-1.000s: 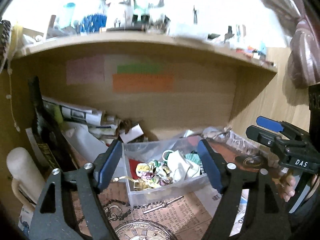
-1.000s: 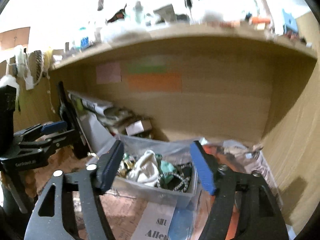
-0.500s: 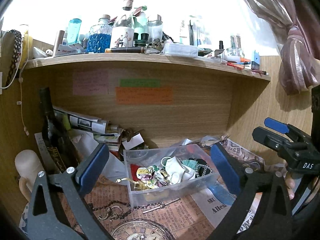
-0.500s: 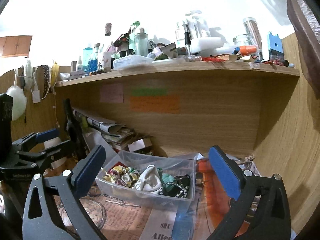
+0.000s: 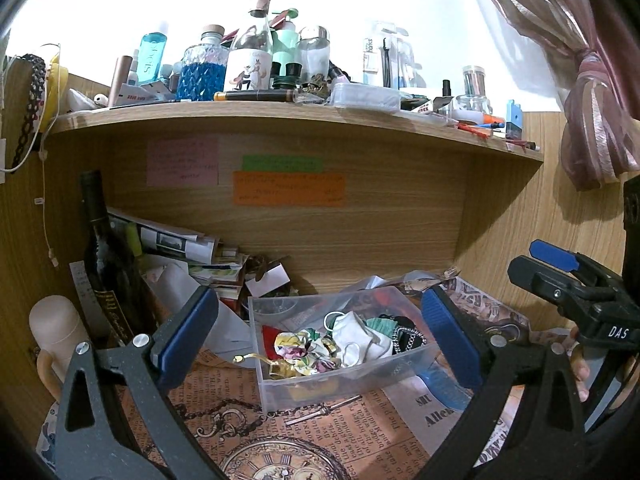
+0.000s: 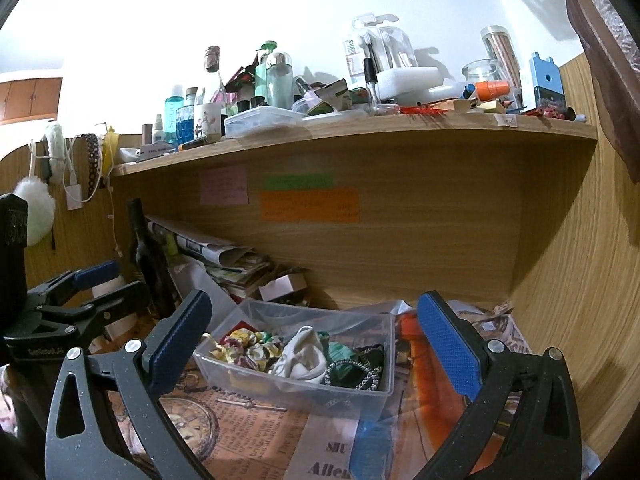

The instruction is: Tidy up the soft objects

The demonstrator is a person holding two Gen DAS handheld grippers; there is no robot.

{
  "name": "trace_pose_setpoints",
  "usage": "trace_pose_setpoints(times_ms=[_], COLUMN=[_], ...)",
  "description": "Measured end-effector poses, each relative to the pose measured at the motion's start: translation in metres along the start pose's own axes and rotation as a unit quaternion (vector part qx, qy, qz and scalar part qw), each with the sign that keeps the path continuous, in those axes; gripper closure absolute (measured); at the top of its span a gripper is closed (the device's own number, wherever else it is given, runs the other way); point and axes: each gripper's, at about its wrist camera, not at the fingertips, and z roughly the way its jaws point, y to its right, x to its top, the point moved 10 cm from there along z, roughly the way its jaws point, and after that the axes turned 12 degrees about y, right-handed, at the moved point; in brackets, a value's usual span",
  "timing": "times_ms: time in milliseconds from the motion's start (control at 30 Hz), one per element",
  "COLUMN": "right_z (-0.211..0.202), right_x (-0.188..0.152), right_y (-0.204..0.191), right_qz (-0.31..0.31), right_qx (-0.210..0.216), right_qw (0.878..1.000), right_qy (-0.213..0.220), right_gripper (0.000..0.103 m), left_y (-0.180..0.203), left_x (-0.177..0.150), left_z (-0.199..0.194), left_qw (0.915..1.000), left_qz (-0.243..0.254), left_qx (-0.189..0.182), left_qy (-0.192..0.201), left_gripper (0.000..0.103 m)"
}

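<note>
A clear plastic bin (image 5: pixel 276 388) sits on the papered desk under a wooden shelf and also shows in the right wrist view (image 6: pixel 224 374). It holds soft things: a floral scrunchie (image 5: pixel 304 346), a white cloth (image 5: pixel 354 330) and a dark beaded band (image 6: pixel 356 372). My left gripper (image 5: pixel 320 336) is open and empty, held back in front of the bin. My right gripper (image 6: pixel 316 344) is open and empty, also in front of the bin. Each gripper shows at the edge of the other's view.
A dark wine bottle (image 5: pixel 100 252) stands at the left beside stacked papers (image 5: pixel 180 244). A cream flask (image 5: pixel 56 332) is at far left. The shelf (image 5: pixel 280 110) above is crowded with bottles. A blue comb (image 5: pixel 440 386) and a key (image 5: pixel 324 410) lie by the bin.
Both grippers have opened wider and drawn back and up from the bin. The view now takes in the shelf top. The bin and its contents have not moved.
</note>
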Motion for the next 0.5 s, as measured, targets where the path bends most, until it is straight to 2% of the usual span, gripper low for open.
trace_pose_setpoints(times_ms=[500], right_z=[0.0011], right_x=[-0.0015], right_y=[-0.0006], right_qz=[0.001], right_qx=[0.002], right_qw=[1.0], right_qy=[-0.003], right_gripper=[0.0], left_y=[-0.0004], left_x=[-0.0003], left_z=[0.0005], left_qw=[1.0], left_qz=[0.0], left_qx=[-0.001], left_qy=[0.0], left_gripper=[0.0])
